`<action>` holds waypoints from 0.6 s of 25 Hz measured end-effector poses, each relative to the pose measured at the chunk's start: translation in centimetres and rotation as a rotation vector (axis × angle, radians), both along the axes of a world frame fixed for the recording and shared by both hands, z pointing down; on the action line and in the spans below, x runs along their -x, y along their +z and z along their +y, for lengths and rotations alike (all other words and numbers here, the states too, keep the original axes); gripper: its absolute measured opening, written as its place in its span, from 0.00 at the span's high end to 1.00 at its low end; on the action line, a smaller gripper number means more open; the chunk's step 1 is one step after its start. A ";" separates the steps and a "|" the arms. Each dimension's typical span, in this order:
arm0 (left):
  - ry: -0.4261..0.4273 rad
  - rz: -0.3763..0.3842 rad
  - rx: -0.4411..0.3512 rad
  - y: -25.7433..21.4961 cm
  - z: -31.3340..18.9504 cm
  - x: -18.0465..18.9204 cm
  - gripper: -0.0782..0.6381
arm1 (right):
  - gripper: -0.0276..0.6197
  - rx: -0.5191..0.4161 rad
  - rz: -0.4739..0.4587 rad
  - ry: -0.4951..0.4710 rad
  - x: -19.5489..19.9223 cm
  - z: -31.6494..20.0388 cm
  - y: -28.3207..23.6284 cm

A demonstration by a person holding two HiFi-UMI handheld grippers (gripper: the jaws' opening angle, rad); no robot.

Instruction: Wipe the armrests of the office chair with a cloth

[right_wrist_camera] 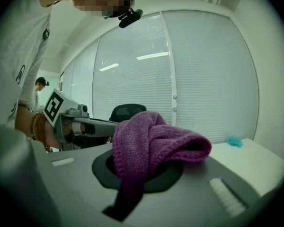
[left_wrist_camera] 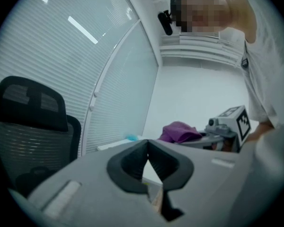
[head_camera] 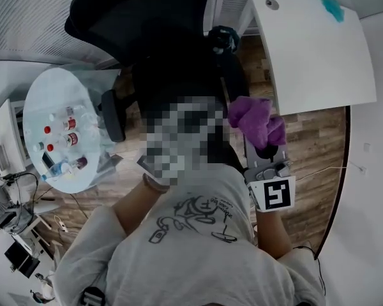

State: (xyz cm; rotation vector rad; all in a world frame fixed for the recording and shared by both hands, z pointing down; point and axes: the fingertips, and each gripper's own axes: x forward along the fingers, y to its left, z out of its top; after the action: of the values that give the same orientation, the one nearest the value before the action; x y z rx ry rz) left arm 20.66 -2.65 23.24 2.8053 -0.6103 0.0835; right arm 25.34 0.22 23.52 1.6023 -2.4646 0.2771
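Glass table [head_camera: 48, 101]: round, far left in head view, w/ small bottles on top.
Office chair [head_camera: 147, 18]: black, mesh back w/ headrest, top centre; stood on wood floor [head_camera: 306, 139].
Armrest [head_camera: 113, 115]: black pad on chair's side nearest the glass table; nothing was touching it.
Left gripper [left_wrist_camera: 147, 142]: jaw tips were pressed together, nothing btwn them; barely seen in head view, under the person's head.
Cloth [head_camera: 255, 121]: purple, bunched in a wad, held up off the chair, just right of the person's head; chair sat well behind it in right gripper view.
Right gripper [right_wrist_camera: 139, 167]: jaws clamped on the cloth, which spilled over both; marker cube [head_camera: 272, 194] faced up.
Worktop [head_camera: 313, 62]: white, upper right, near the cloth but apart.
Teal item [head_camera: 332, 6]: small, on the worktop's far corner; couldn't tell what it was.
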 end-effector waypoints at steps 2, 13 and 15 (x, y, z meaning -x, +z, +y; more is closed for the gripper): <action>-0.003 -0.008 -0.002 1.2 -0.6 -0.3 0.89 | 0.91 0.009 0.006 -0.007 -0.4 -0.7 1.1; -0.034 -0.004 0.057 8.3 -4.7 -1.8 0.89 | 0.91 0.072 0.028 -0.062 -1.2 -5.5 8.5; -0.038 -0.004 0.068 9.5 -5.5 -2.1 0.89 | 0.91 0.085 0.035 -0.069 -1.4 -6.6 9.9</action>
State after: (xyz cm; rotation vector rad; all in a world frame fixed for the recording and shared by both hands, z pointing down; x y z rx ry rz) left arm 22.73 -8.20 32.75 2.7280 -0.6492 0.1010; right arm 26.74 -6.42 33.41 1.4726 -2.4420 0.3355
